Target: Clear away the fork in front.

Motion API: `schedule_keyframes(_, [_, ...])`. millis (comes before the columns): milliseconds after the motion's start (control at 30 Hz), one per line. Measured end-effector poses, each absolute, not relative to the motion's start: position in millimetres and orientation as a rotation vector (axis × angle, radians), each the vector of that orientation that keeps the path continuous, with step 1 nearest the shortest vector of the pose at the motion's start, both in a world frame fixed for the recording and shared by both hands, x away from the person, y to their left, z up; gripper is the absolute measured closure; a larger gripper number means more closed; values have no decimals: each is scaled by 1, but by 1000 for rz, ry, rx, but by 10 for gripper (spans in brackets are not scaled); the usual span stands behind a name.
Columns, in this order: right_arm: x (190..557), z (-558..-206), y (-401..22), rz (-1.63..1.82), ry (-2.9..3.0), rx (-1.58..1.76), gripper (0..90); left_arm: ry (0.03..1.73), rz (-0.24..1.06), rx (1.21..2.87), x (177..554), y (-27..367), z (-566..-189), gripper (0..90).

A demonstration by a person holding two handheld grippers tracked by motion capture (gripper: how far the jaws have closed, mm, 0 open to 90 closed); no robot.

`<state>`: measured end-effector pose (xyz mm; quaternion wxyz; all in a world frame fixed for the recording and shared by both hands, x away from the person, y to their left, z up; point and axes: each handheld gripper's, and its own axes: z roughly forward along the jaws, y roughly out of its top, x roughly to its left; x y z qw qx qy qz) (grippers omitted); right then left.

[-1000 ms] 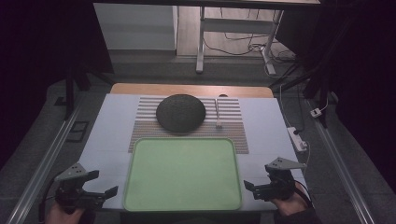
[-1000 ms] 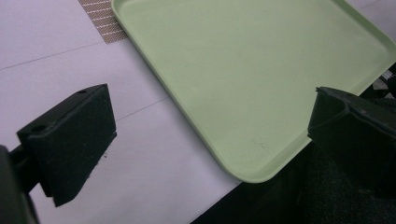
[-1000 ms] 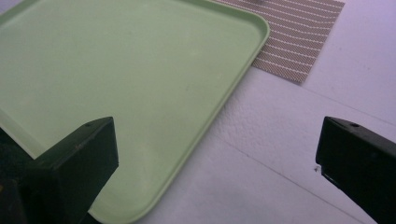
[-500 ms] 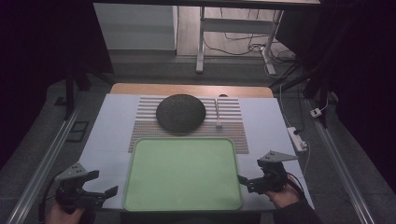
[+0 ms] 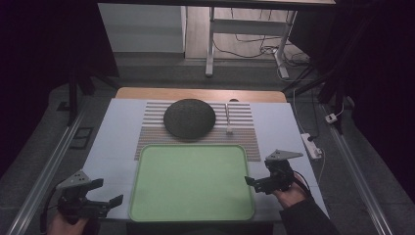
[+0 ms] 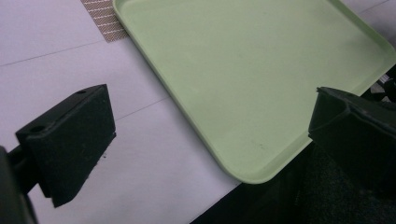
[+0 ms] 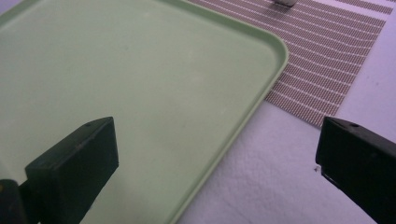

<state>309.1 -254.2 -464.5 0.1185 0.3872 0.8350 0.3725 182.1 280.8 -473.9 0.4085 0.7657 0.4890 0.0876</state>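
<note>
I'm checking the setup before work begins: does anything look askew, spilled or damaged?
Nothing stands out. The green tray lies flat and bare, the dark round dish sits on the striped mat, and both grippers hang open beside the tray.

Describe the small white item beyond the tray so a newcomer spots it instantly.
On the white table, find the striped mat behind the green tray. Right of the dark round dome lies a slim white stick-like item, the mat's only pale, narrow object.

Wide-parted gripper point(image 7: 215, 163) over tray point(image 7: 140, 84) corner; striped mat point(image 7: 322, 56) just beyond, white table point(image 7: 271, 182) below.
</note>
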Motion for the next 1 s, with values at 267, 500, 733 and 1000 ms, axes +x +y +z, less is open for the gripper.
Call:
schedule_keyframes(267, [324,-465,-248,1069,2437,1145,0,1233,220,1930,182,281,-474,7])
schedule_keyframes(500, [339,-468,-240,1020,2440,1123,0,1232,220,1932,183,281,-474,7])
schedule_keyframes(733, [359,-471,-230,979,2430,1113,0,1232,220,1934,183,281,-474,7])
schedule_keyframes(1000, [378,-474,-221,914,2419,1106,0,1232,218,1935,183,281,-474,7])
